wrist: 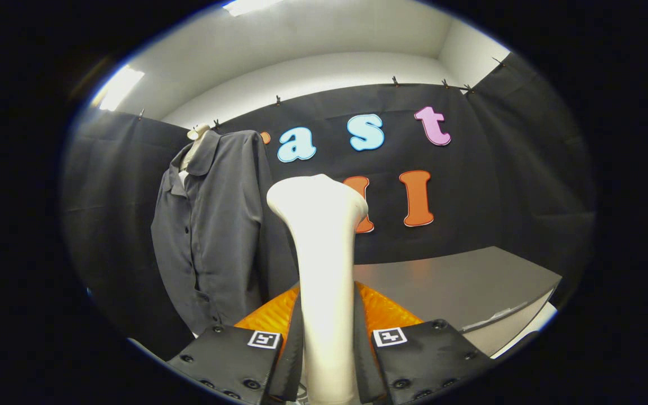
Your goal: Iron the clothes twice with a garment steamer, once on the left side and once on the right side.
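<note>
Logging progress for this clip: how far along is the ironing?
Done: the gripper is shut on the white garment steamer, its handle between both fingers. In hand: the steamer head points up, apart from the grey shirt hanging beyond the fingers. Left: nothing visible shows either side pass made yet.

A: Garment steamer [324,270], smooth plastic with a soft satin sheen, no texture on the handle or the flared head. It sits clamped between the jaws of the gripper [327,360].

B: Shirt [211,225]?

A: Matt woven cloth, lightly creased, small hard buttons down the front. It hangs on a mannequin [197,133], whose neck looks smooth and pale.

B: Surface [459,281]?

A: Flat, smooth, a dull semi-matt finish catching a faint warm reflection. Booth wall: matt cloth, slack folds.
</note>
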`<state>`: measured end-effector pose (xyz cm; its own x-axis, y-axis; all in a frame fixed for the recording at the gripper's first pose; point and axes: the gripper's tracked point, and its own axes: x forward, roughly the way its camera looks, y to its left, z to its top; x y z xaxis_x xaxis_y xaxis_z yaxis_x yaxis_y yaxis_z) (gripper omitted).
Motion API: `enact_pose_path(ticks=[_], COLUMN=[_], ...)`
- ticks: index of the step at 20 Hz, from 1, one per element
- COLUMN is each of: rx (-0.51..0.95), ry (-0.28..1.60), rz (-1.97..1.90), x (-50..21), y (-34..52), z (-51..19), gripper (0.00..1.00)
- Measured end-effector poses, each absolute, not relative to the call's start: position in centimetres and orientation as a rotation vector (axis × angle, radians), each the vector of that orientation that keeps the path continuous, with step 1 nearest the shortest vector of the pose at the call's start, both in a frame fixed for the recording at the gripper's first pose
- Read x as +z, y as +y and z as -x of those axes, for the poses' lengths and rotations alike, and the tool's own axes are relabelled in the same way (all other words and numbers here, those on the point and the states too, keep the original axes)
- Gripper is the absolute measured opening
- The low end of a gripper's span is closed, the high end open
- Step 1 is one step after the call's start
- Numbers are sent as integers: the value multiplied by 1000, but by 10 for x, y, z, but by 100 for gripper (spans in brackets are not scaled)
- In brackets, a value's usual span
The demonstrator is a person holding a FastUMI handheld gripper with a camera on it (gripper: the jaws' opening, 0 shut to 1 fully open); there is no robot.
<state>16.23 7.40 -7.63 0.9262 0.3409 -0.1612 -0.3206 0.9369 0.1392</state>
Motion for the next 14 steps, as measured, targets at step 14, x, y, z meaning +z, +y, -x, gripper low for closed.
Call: enact_pose_path(ticks=[14], rx=[204], ry=[28], rz=[-70], x=[-29], y=[155], z=[-82], gripper=[46])
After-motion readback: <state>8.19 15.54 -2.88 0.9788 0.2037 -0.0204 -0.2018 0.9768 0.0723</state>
